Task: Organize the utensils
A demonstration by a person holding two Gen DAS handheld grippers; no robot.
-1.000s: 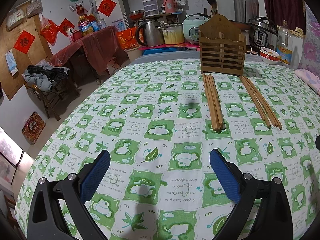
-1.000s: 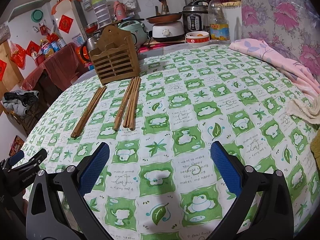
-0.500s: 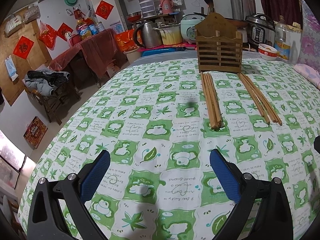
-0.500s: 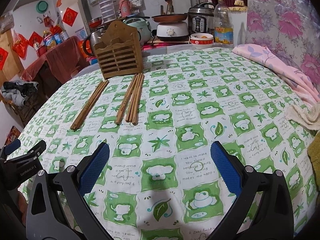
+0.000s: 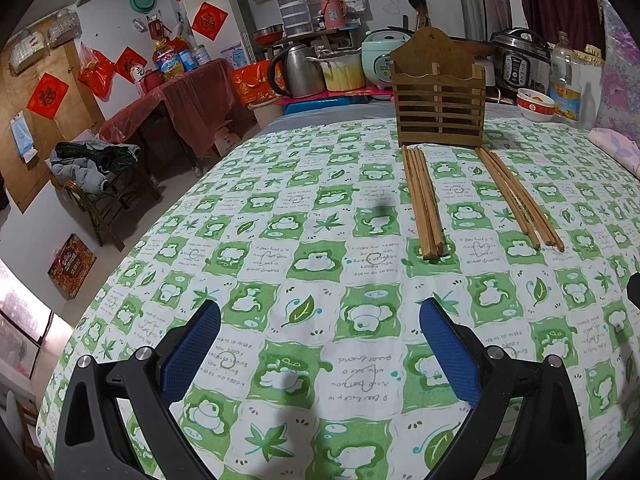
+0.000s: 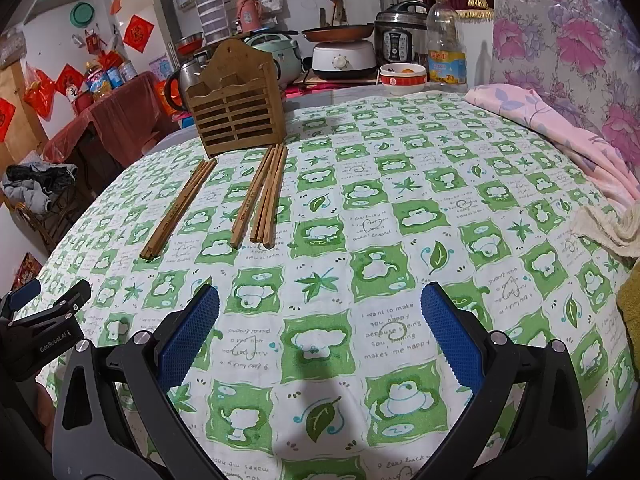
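Observation:
Two bundles of wooden chopsticks lie on the green-and-white tablecloth. The left bundle [image 5: 424, 200] [image 6: 178, 210] and the right bundle [image 5: 520, 198] [image 6: 264, 200] both point toward a slatted wooden utensil holder [image 5: 438, 100] [image 6: 236, 110] standing upright at the far side. My left gripper [image 5: 320, 322] hovers open over the near cloth, well short of the left bundle. My right gripper [image 6: 320, 312] is open too, near the front edge and right of the bundles. Both hold nothing. The left gripper's body [image 6: 44, 332] shows at the right wrist view's left edge.
Behind the table stand a kettle [image 5: 298, 66], rice cookers, a pressure cooker [image 5: 520, 60], an oil bottle [image 6: 446, 48] and a red-and-white bowl [image 6: 402, 76]. Pink cloth [image 6: 560, 132] and a cream towel [image 6: 608, 228] lie along the right side. The table's left edge drops to the floor.
Both grippers have edged forward and slightly lower toward the chopsticks. The bundles and the holder have not moved. Both stay open.

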